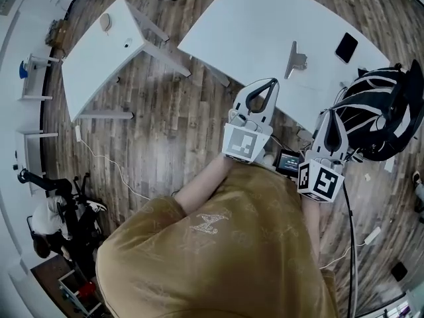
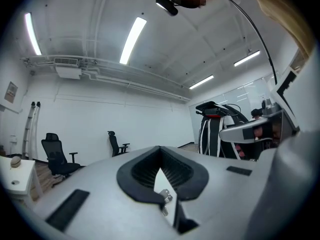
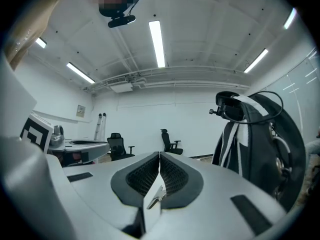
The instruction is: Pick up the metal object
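Head view looks steeply down; both gripper views face up, sharing the ceiling [image 3: 200,14].

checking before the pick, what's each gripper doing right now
Left gripper: closed, holding nothing.
Right gripper: closed, holding nothing.

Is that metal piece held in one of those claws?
No, the metal object lies on the white table, apart from the left gripper and the right gripper, whose jaws are both shut on nothing.
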The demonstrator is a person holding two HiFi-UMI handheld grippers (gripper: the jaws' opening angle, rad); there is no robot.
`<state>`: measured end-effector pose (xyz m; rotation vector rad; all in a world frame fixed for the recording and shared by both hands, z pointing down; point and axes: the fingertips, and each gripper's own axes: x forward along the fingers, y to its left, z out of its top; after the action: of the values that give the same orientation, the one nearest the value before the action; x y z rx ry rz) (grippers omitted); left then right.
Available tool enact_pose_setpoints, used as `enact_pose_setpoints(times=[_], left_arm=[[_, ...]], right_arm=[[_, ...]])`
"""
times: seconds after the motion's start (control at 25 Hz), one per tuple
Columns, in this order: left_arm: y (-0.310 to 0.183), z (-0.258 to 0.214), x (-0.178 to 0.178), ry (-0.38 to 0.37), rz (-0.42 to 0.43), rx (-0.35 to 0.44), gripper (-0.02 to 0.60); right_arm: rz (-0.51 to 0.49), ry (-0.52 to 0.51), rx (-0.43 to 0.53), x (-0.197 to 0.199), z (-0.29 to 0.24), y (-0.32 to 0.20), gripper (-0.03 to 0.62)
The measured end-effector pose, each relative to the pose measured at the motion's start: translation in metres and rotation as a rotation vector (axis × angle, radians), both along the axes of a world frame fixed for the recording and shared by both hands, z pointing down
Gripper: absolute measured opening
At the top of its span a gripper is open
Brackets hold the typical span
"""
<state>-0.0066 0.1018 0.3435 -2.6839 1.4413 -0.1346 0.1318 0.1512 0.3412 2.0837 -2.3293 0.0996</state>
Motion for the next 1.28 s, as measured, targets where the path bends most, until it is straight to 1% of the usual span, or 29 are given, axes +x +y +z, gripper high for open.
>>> enact_pose_setpoints(times=[0.12,0.32,0.44,0.52,0.6,0.64,0.72,1.0,1.12,1.28], left_arm=[[-0.018,0.003,0.001,-0.009,0.024,0.022,0.006],[-0.039,0.009,0.021,0.0,0.089,-0.017,0.006],[-0.053,0.007,0.035,0.001,0.123,-0.017,0.006],[-0.061,0.005,0.041,0.018,0.14,-0.01,0.006],[-0.068,0.002,0.043,0.054,0.15,0.004,0.006],[-0.071,0.002,0.043,0.057,0.149,0.01,0.006],[-0.079,0.006,0.045,0.042,0.145,0.012,0.006],[-0.107,0.018,0.051,0.012,0.139,-0.02,0.006],[-0.124,0.018,0.053,0.035,0.116,-0.025,0.006],[-0.138,0.02,0.057,0.015,0.092,-0.035,0.006]], right_arm=[[0.039,0.013,-0.009,0.005,0.005,-0.019,0.009],[0.093,0.037,-0.011,0.017,0.008,-0.043,0.009],[0.111,0.05,0.0,0.023,0.004,-0.055,0.009],[0.116,0.052,0.007,0.025,0.002,-0.062,0.009],[0.111,0.059,0.006,0.026,0.003,-0.068,0.009],[0.107,0.063,0.002,0.026,0.004,-0.072,0.009],[0.1,0.067,-0.008,0.026,0.007,-0.081,0.009],[0.062,0.048,-0.021,0.029,0.015,-0.116,0.009],[0.015,0.05,-0.02,0.028,0.016,-0.133,0.009],[-0.033,0.042,-0.024,0.031,0.021,-0.152,0.009]])
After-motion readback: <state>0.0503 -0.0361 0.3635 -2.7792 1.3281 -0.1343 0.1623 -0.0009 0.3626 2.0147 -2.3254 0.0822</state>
